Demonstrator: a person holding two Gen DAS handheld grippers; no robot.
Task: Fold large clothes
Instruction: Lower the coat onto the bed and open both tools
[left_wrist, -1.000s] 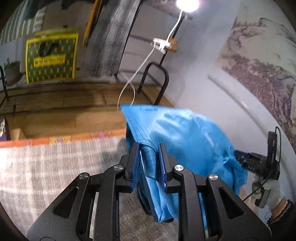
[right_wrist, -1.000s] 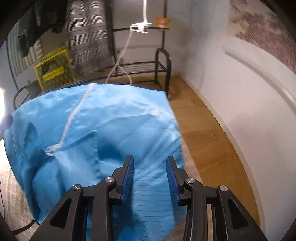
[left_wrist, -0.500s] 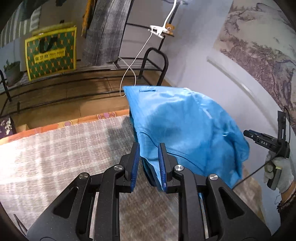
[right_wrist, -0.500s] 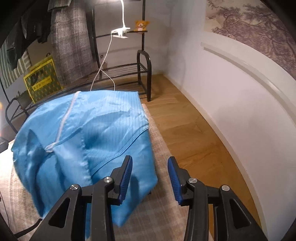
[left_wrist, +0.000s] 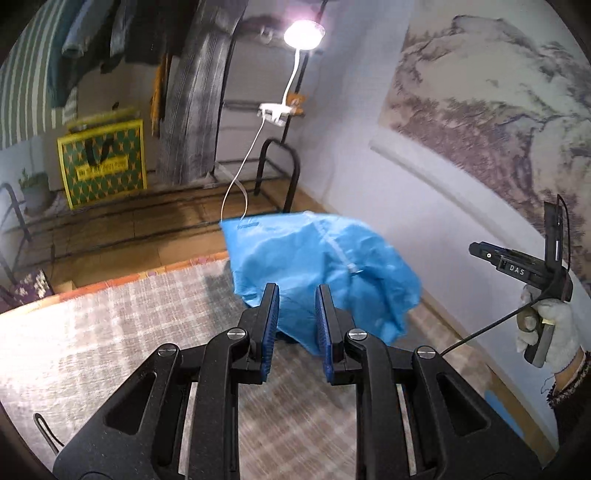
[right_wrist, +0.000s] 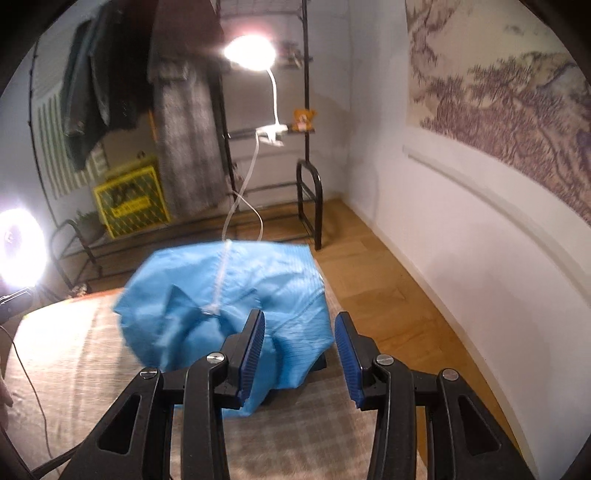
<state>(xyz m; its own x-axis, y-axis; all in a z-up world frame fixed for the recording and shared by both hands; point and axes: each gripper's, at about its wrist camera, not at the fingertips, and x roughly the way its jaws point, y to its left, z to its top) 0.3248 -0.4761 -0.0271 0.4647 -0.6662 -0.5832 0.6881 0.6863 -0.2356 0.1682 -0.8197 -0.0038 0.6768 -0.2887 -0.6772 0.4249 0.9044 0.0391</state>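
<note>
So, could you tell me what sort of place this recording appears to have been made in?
Most likely a room in a home, set up for filming. Clothes hang on a black garment rack, a landscape mural covers the wall, and a blue garment lies on a checked cloth above a wooden floor.

Black grippers (left_wrist: 295, 325), blue-padded jaws, silver screws

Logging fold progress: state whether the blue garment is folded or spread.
Neither: the blue garment lies bunched in a rumpled heap on the checked cloth, zipper up.
</note>
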